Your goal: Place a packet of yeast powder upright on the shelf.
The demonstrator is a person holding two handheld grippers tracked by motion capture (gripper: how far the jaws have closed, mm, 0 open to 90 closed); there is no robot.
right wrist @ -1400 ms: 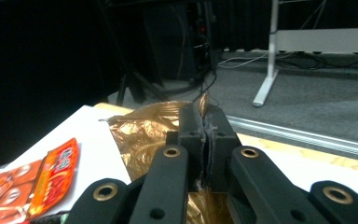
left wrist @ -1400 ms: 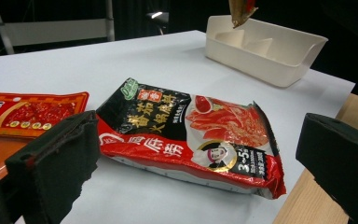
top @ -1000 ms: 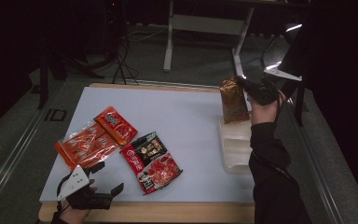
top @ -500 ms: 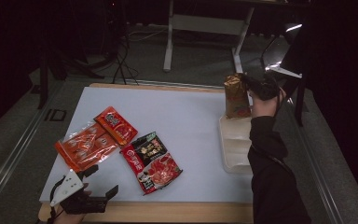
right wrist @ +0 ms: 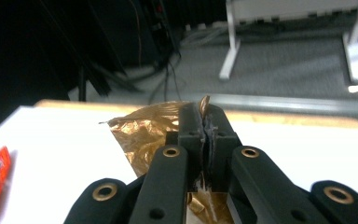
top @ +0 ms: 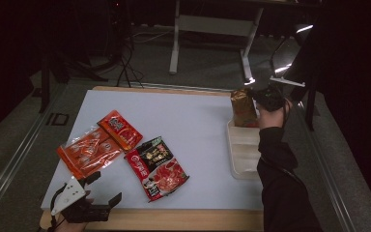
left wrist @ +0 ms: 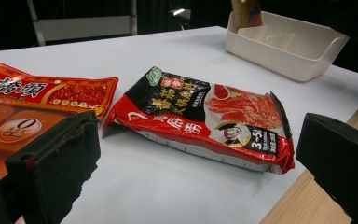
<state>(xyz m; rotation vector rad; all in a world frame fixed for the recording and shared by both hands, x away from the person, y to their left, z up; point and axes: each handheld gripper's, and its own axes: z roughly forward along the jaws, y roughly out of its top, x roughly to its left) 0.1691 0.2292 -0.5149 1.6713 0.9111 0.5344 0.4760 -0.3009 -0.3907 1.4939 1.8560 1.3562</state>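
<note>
My right gripper (top: 261,99) is shut on the top edge of a crinkled gold-brown packet (top: 244,107), which hangs upright. The packet's lower end is in the far compartment of a white divided tray (top: 244,166). In the right gripper view the jaws pinch the gold foil (right wrist: 144,133) at my right gripper (right wrist: 205,119). My left gripper (top: 104,188) stands open at the table's near left corner with nothing between its pads. Just ahead of my left gripper (left wrist: 196,163) lies a black-and-red soup-base packet (left wrist: 205,119).
An orange see-through packet (top: 84,152) and a red packet (top: 121,129) lie left of the black-and-red packet (top: 157,166) on the white table top (top: 193,116). The wooden table edge (top: 183,220) runs along the front. A desk frame (top: 207,24) stands on the floor beyond.
My right gripper has sunk a little with the gold packet toward the tray's far end. The left gripper has hardly moved.
</note>
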